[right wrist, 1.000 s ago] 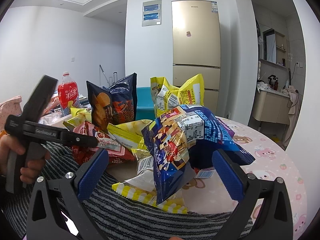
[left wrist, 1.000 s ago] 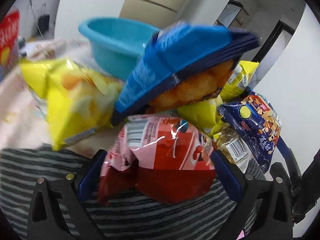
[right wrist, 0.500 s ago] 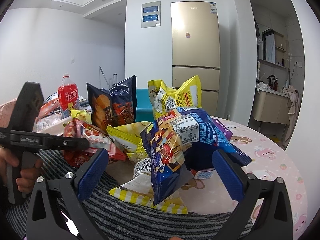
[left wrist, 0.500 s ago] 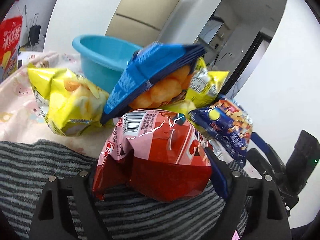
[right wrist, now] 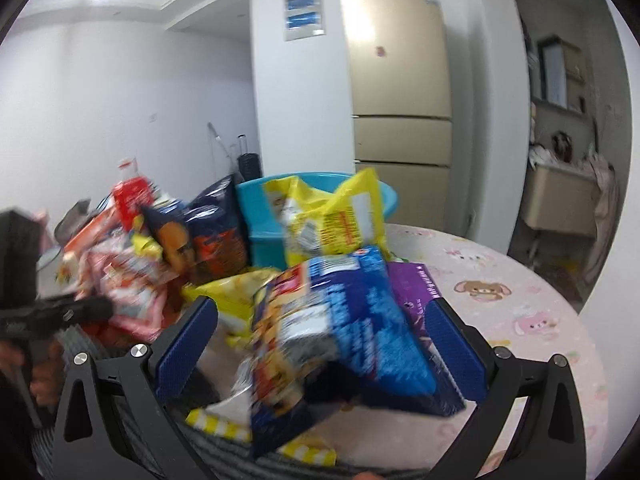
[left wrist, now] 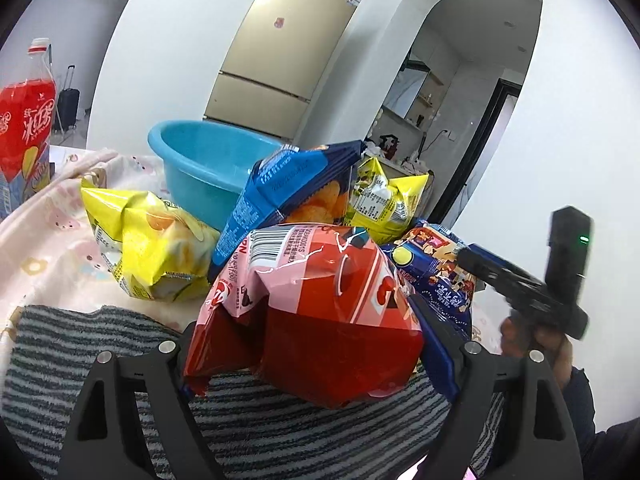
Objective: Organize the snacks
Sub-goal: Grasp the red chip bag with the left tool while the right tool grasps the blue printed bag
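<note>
**Colleague:** What do you have in the left gripper?

**Me:** My left gripper (left wrist: pixel 308 340) is clamped on the red snack bag (left wrist: pixel 308 312); both pads press into its sides and the bag bulges up between them, over the grey striped cloth (left wrist: pixel 280 432).

**Colleague:** And the right one?

**Me:** My right gripper (right wrist: pixel 320 340) has its jaws standing apart. The blue snack bag (right wrist: pixel 340 328) sits between the pads, but I see clear space on the left side, so nothing is gripped. That view is blurred.

**Colleague:** Where is the container?

**Me:** The turquoise basin (left wrist: pixel 208 160) stands at the back of the pile on the pink printed tablecloth (left wrist: pixel 44 248). In the left view I see its inner wall bare; the bottom is hidden behind the bags, so I cannot tell whether anything lies in it.

**Colleague:** What is around it?

**Me:** A yellow chip bag (left wrist: pixel 148 240) lies just beside it on the left, a blue chip bag (left wrist: pixel 288 192) leans in front of its rim, and another yellow bag (right wrist: pixel 332 216) stands against it in the right view. A red drink bottle (left wrist: pixel 24 120) stands at the far left.
</note>
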